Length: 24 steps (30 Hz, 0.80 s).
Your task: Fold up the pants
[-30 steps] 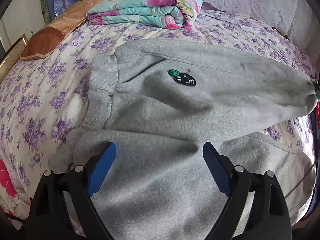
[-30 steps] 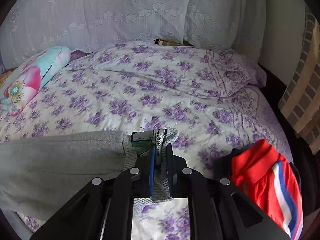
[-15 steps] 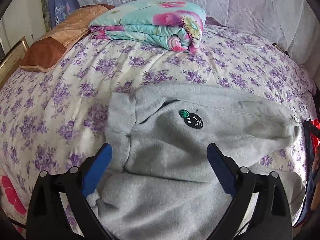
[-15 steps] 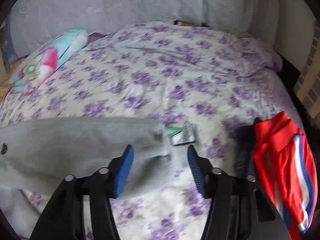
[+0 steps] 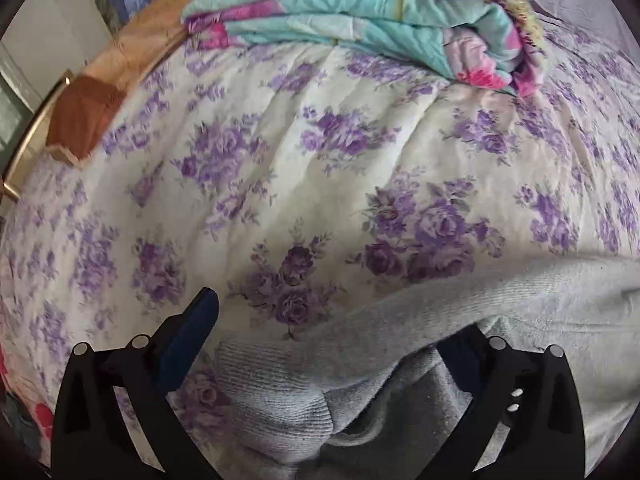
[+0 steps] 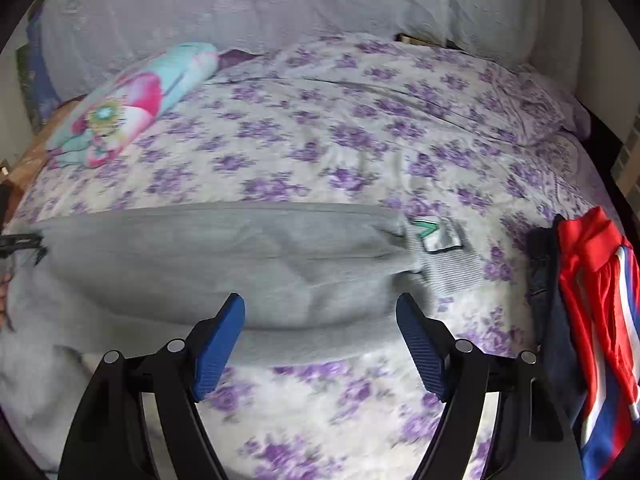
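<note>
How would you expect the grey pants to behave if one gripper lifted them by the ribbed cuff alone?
The grey pants would probably sag limply, since they lie in soft folds. The ribbed cuff would likely stretch. The fleecy cloth looks unlikely to slip.

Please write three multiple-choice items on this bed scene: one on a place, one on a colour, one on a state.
1. Where does the red, white and blue garment lie relative to the grey pants?
A. to their right, at the bed's edge
B. on top of them
C. against the pillows

2. What colour are the flowers on the bedspread?
A. yellow
B. purple
C. orange

3. What state are the right tongs in?
A. shut on the cuff
B. shut on the quilt
C. open, gripping nothing

Answers: 1 A, it sits apart by the right edge. 2 B, purple blooms on white. 3 C, the blue pads stand apart, opening, above the pants without pinching.
</note>
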Tool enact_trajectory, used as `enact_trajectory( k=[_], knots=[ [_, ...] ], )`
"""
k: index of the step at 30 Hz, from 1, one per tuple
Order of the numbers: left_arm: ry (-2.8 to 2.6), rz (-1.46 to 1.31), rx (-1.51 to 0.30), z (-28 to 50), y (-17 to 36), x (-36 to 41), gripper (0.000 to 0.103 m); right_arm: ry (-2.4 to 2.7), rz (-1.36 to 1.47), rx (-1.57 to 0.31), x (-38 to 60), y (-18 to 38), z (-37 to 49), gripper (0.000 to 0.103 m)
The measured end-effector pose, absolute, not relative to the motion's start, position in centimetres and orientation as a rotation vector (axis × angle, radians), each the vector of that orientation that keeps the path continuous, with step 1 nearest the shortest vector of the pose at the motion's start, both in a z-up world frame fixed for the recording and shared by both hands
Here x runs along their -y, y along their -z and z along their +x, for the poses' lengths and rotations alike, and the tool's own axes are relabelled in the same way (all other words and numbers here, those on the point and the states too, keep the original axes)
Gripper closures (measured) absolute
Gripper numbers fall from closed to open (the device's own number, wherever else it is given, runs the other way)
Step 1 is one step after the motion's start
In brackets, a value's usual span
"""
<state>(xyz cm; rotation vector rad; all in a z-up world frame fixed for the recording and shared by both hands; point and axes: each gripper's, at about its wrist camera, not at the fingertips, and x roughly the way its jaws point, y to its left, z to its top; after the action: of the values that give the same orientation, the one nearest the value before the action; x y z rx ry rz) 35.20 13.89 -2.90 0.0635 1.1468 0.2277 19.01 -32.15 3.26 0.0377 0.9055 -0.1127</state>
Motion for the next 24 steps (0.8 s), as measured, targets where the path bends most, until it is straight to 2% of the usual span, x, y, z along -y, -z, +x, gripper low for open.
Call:
enact_trajectory(
  k=[6,9,13,16,19,22,24],
  knots=[
    [-0.069,-0.039,-0.974,24.6,-5.1,-15.4,0.004,-0.039,0.058,-0.843,29.3,-4.9,11.3,0.024],
    [-0.062,-0.077,-0.922,16.5,-6.4,-17.7,0.004,0.022,0.112,-0.785,31.5,-5.0,5.5,0.023],
    [-0.111,-0.163,-0.947,8.4,-3.1,-20.9,0.004,0.246,0.19,-0.722,36.3,-2.8,-2.5,0.018],
    [-0.131,-0.278,-0.997,5.3,0.5,-23.0,0.005,0.337,0.346,-0.768,39.2,0.9,-6.8,0.017],
    [-0.069,-0.373,-1.036,5.6,3.4,-22.3,0.005,0.313,0.504,-0.77,40.1,4.1,-8.9,0.015],
    [-0.068,-0.338,-0.992,7.3,4.0,-19.9,0.005,0.247,0.499,-0.733,38.9,4.0,-8.5,0.014],
    [-0.061,-0.345,-1.004,8.9,5.2,-19.2,0.004,0.189,0.521,-0.786,38.0,4.3,-7.2,0.02]
  ],
)
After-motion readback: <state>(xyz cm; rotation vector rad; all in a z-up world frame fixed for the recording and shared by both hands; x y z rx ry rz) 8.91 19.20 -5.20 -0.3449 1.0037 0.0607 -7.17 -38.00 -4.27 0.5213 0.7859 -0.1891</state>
